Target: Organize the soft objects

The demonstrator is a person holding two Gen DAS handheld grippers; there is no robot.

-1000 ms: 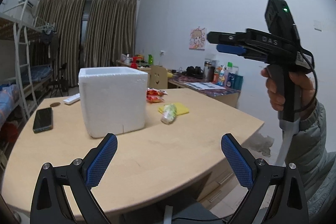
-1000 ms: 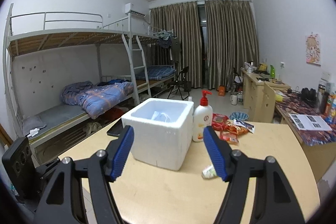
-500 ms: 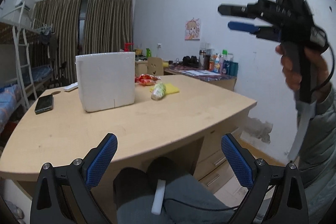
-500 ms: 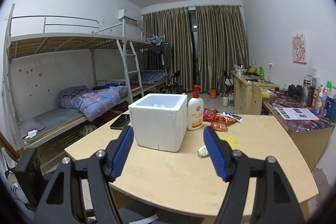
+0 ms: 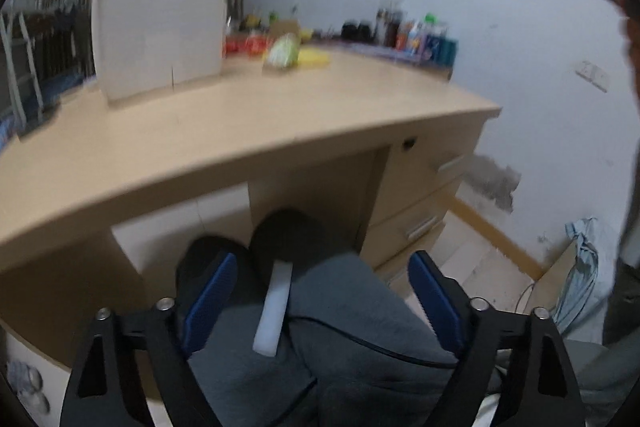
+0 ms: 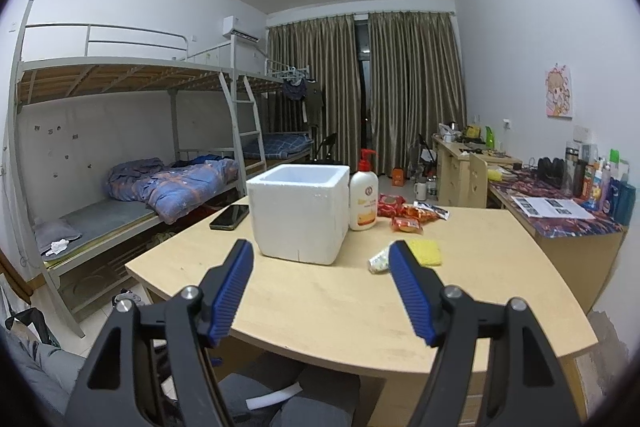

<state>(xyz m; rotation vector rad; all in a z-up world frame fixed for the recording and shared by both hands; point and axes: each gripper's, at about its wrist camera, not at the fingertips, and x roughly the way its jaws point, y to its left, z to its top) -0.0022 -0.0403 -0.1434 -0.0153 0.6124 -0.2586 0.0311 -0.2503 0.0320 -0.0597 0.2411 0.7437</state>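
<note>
On the wooden table (image 6: pixel 344 307) stands an open white foam box (image 6: pixel 298 211), blurred in the left wrist view (image 5: pixel 160 31). Right of it lie a yellow sponge (image 6: pixel 428 251), a crumpled green-white packet (image 6: pixel 378 261) and red snack packets (image 6: pixel 406 223). My right gripper (image 6: pixel 320 249) is open and empty over the table's near edge. My left gripper (image 5: pixel 320 267) hangs below the table edge over a person's grey-trousered lap (image 5: pixel 360 327). Its jaws are closing, pressing nothing. A white foam strip (image 5: pixel 274 311) lies on the lap between them.
A lotion pump bottle (image 6: pixel 363 199) stands behind the box and a phone (image 6: pixel 230 217) lies to its left. Drawers (image 5: pixel 424 187) sit under the table's right side. A cluttered side desk (image 6: pixel 560 207) runs along the right wall, bunk beds (image 6: pixel 140 187) along the left.
The left gripper sank from above the tabletop to below its edge, over the lap, and its jaws narrowed. The right gripper drew back from the box, which looks smaller now.
</note>
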